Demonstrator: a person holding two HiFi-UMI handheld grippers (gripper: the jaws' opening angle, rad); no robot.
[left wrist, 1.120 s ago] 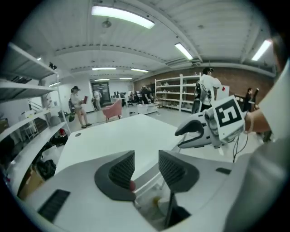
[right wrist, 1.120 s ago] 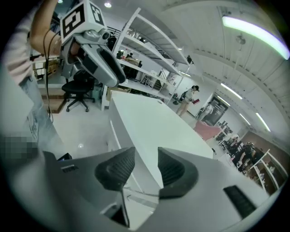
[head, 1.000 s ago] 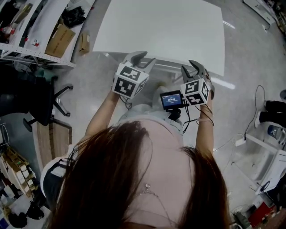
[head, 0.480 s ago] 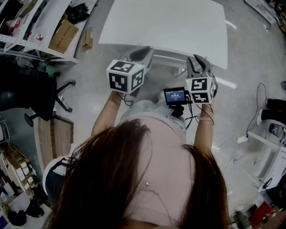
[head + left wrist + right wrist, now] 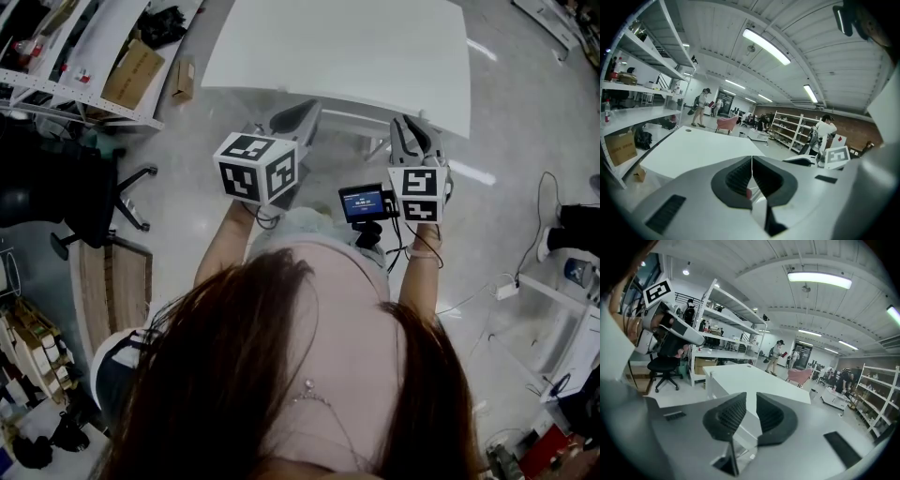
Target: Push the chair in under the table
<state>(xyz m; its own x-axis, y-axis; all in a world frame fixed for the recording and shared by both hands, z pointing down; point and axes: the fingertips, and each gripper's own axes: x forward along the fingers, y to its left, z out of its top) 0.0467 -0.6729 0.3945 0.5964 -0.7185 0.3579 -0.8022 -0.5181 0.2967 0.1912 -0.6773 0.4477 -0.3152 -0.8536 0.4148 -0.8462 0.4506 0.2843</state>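
The white table stands in front of me, seen from above in the head view. Of the chair, only a pale bar shows at the table's near edge, the rest hidden under the top. My left gripper hovers over that near edge at the left, its jaws shut with nothing between them. My right gripper hovers at the right of the edge. Its jaws are closing, a narrow gap still between them, and nothing in it. Both point out across the tabletop.
A black office chair and shelving with a cardboard box stand to the left. Cables lie on the floor at the right. A small screen hangs in front of the person. People and a pink chair are far off.
Both grippers have lifted away from the chair and risen. The left jaws went from open to shut, and the right jaws have narrowed. The left marker cube rolled.
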